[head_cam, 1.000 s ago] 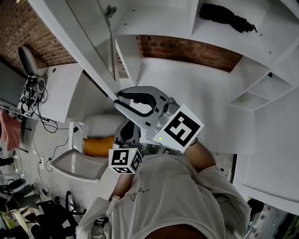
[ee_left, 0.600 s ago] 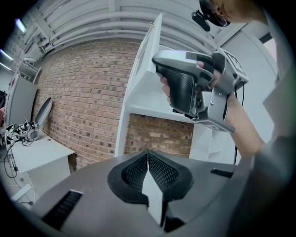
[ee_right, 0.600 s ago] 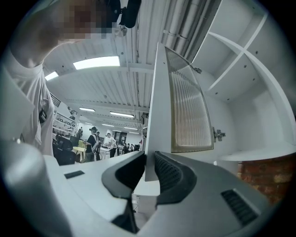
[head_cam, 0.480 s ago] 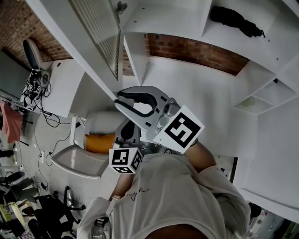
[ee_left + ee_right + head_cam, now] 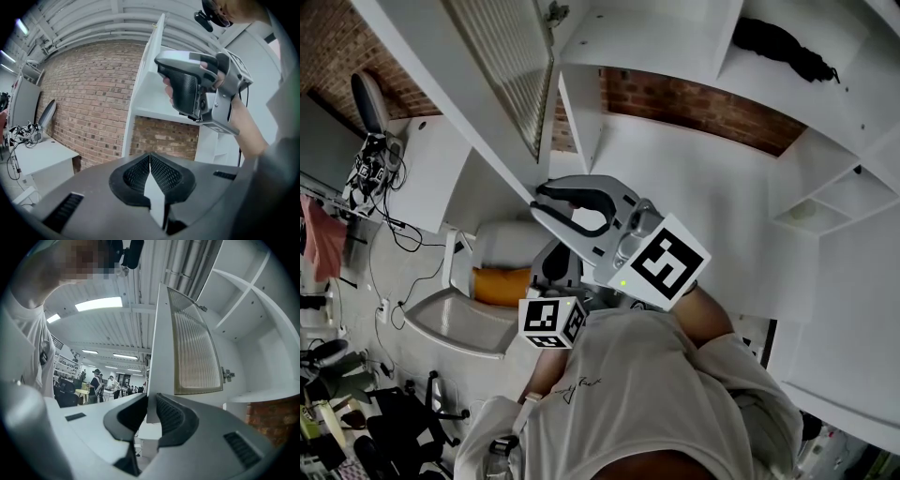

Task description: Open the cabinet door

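Since the white frame edge of the cabinet door [image 5: 161, 348] is pinched between its jaws, the right gripper [image 5: 151, 404] is read as clamped on the door's lower free corner. The left gripper [image 5: 150, 158] is carried lower, close to the torso, with its jaws closed on each other and nothing between them.

From the grip outward, the ribbed glass panel [image 5: 194, 348] is seen above the jaws and a hinge [image 5: 227, 375] at the far side. In the head view the door is seen swung well out from the cabinet [image 5: 656, 37]. The shelves are exposed, and a dark bundle [image 5: 783, 45] is seen on the upper one.

Step in hand, as judged: swing-out, late stage. For the next move the clamp should be held and the corner led along the hinge arc, not pulled straight. Release is called for only once the door is fully open. The left gripper is not needed.
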